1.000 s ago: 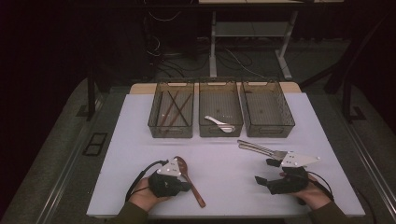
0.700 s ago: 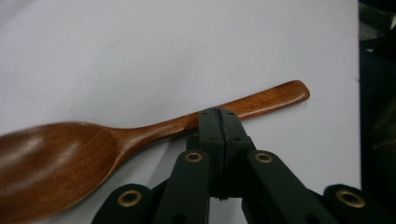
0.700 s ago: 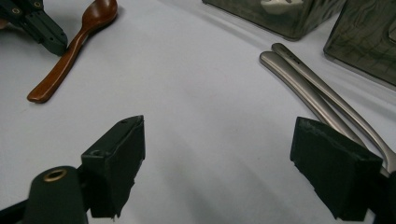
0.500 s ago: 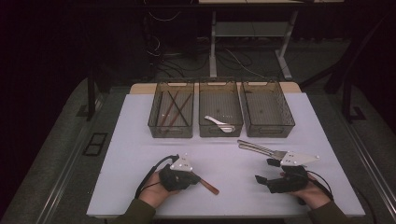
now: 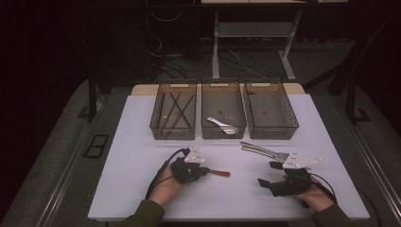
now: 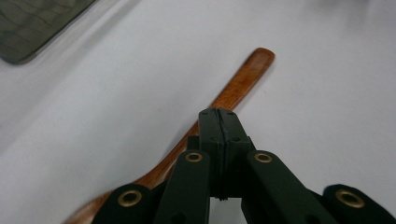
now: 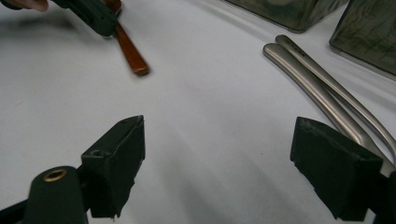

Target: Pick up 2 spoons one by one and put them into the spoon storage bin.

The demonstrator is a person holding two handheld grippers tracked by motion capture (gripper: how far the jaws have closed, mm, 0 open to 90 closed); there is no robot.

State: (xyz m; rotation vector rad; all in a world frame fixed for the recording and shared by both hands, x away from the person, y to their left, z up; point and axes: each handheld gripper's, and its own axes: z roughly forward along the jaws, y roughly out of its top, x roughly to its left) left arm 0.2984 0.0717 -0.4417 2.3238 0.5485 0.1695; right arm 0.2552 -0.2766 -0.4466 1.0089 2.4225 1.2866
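Observation:
A brown wooden spoon (image 5: 220,173) lies on the white table (image 5: 142,156), its handle pointing right. My left gripper (image 5: 204,171) sits over its bowl end. In the left gripper view the jaws (image 6: 218,114) are shut pad to pad, and the spoon's handle (image 6: 238,84) runs beneath them; I cannot tell if they press on it. My right gripper (image 5: 267,173) rests at the front right, open and empty (image 7: 219,140). It faces the spoon's tip (image 7: 130,51) and the left gripper (image 7: 93,16).
Three clear bins stand in a row at the back: the left one (image 5: 172,137) holds chopsticks, the middle one (image 5: 223,136) a white spoon (image 5: 222,124), and the right one (image 5: 272,136). Long metal tongs (image 5: 262,150) lie just beyond my right gripper, also seen as tongs (image 7: 317,88).
My left gripper has moved right and turned, and the wooden spoon has swung with it, from pointing toward the front edge to pointing right. The right gripper has stayed still.

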